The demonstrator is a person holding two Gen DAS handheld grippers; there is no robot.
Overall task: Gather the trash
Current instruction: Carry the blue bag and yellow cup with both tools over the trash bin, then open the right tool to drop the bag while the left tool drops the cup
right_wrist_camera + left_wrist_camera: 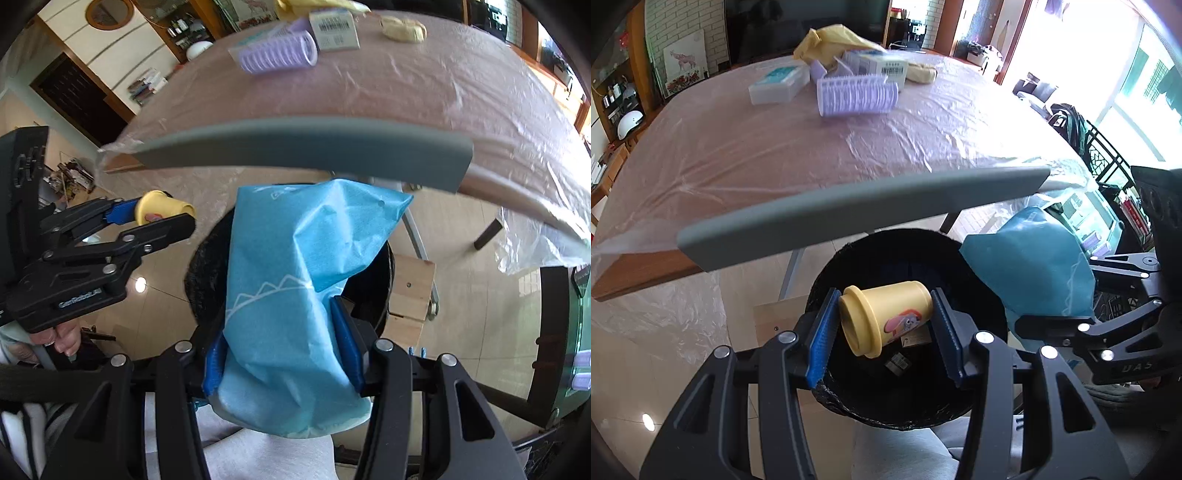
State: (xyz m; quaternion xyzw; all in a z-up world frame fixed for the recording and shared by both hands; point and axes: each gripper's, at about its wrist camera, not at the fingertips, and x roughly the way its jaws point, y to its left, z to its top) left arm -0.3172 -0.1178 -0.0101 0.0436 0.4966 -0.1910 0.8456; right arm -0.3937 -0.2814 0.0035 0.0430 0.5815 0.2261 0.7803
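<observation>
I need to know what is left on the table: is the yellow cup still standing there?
No. The yellow cup is clamped sideways in the left hand-held gripper above the black bin.

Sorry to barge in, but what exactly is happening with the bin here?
A person with two handheld grippers is collecting trash. The left gripper holds a yellow cup over the black bin, not yet dropped. The right gripper grips a blue bag above it. More items remain on the table.

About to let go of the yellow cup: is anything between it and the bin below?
Nothing visible: the yellow cup in the left gripper hangs directly over the open black bin; the blue bag sits off to the right.
</observation>
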